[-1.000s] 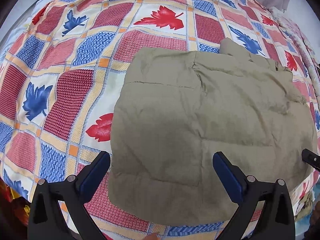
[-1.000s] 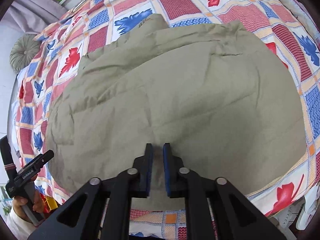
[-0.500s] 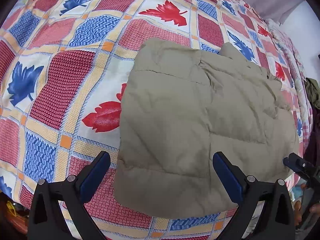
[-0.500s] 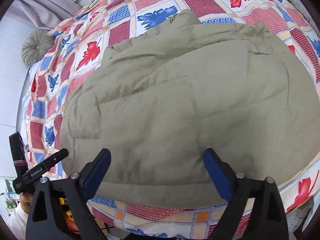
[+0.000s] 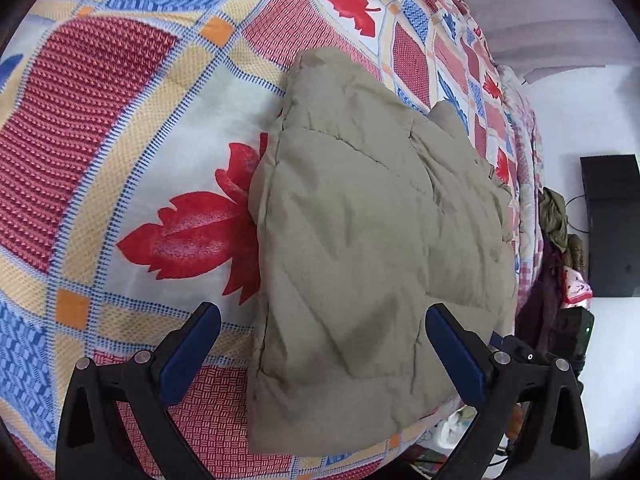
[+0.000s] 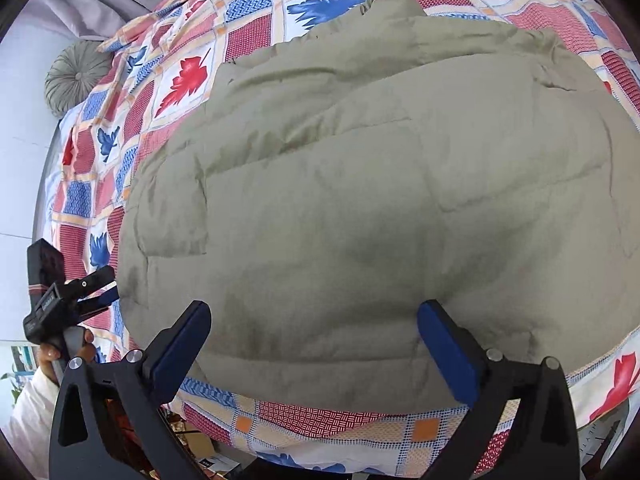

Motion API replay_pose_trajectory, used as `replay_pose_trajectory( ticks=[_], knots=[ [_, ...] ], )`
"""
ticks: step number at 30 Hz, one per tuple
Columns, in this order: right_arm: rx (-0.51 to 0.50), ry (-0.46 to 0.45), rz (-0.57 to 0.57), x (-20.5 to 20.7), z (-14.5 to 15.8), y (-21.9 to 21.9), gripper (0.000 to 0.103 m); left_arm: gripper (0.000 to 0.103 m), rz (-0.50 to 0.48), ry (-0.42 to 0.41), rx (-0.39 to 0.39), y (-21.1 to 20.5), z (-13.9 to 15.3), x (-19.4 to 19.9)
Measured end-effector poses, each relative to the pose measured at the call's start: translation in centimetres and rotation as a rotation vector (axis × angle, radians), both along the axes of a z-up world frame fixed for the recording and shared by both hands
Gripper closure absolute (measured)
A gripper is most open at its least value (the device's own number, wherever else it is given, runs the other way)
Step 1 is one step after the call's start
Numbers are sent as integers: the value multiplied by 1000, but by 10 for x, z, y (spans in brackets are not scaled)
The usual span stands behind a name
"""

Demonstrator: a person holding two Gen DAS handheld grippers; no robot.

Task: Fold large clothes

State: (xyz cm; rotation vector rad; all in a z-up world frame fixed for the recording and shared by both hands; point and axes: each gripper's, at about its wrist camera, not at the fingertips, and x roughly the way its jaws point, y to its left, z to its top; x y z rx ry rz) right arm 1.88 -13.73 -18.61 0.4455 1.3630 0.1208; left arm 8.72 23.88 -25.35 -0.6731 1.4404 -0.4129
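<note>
A khaki quilted jacket lies folded into a rough rectangle on the patterned bed. It fills most of the right wrist view. My left gripper is open and empty, above the jacket's near left edge. My right gripper is open and empty, above the jacket's near edge. The left gripper also shows at the left edge of the right wrist view, held in a hand.
The bedspread has red and blue leaf squares. A round grey cushion lies at the bed's far corner. Clothes hang beside a dark panel on the wall to the right. The bed's near edge runs below the jacket.
My right gripper opened from shut and pulled back a little from the jacket. My left gripper moved left and nearer the bed, staying open.
</note>
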Motion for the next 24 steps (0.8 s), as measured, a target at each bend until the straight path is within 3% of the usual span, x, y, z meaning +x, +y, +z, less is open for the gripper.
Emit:
replay_pose_trajectory(
  ticks=[4, 6, 18, 20, 22, 24],
  knots=[
    [3, 10, -5, -1, -4, -2, 0, 1, -14, 41, -129, -14, -21, 13],
    [-1, 14, -1, -1, -5, -1, 0, 1, -41, 48, -155, -25, -28, 19],
    [-4, 30, 0, -2, -5, -1, 0, 1, -118, 77, -176, -68, -41, 46],
    [21, 36, 0, -3, -3, -1, 0, 18, -130, 75, -158, -71, -39, 47],
    [55, 33, -4, -3, 2, -3, 0, 55, -155, 64, -163, -72, -35, 46],
    [75, 16, -20, -4, 8, -6, 0, 68, -161, 37, -194, -76, -26, 44]
  ],
)
